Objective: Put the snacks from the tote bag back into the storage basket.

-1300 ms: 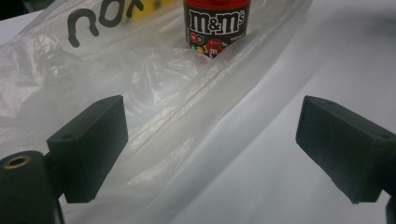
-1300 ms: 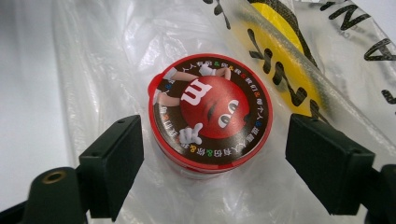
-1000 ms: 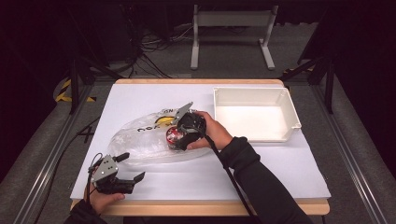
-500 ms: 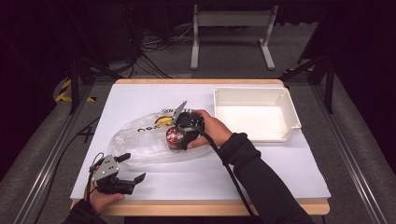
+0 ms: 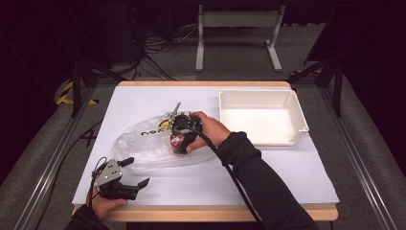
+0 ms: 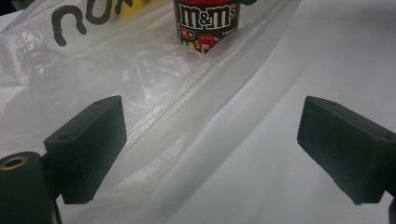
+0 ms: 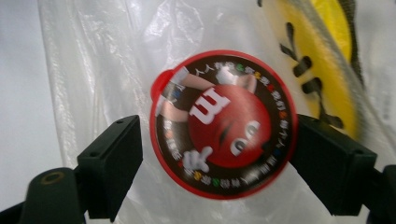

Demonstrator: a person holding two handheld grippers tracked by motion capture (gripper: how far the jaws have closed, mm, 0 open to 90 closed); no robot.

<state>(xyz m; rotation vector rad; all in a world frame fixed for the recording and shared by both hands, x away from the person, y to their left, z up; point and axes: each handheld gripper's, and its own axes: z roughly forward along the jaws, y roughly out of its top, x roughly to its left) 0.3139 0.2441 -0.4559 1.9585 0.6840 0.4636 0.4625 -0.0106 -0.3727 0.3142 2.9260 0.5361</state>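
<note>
A brown M&M's tub with a red lid (image 7: pixel 224 123) stands upright on the clear plastic bag (image 5: pixel 139 146) at mid-table. My right gripper (image 5: pixel 182 130) points down over the tub (image 5: pixel 178 142) with a jaw on each side of the lid. Its jaws have just been opening; the right pad meets the lid's rim and a sliver of gap shows at the left pad. My left gripper (image 5: pixel 138 171) rests near the table's front left corner, jaws wide open and bare, aimed at the bag's edge (image 6: pixel 154 121) and the tub (image 6: pixel 205 23) beyond.
The bag carries black lettering (image 6: pixel 88 16) and a yellow item (image 7: pixel 327 60) lies in it beside the tub. A white tray (image 5: pixel 292 139) stands at the right of the white tabletop (image 5: pixel 287 177). Cables and a metal stand lie on the floor beyond the table.
The right hand has shifted only slightly over the tub. The tub, the bag and the left gripper stay where they were.
</note>
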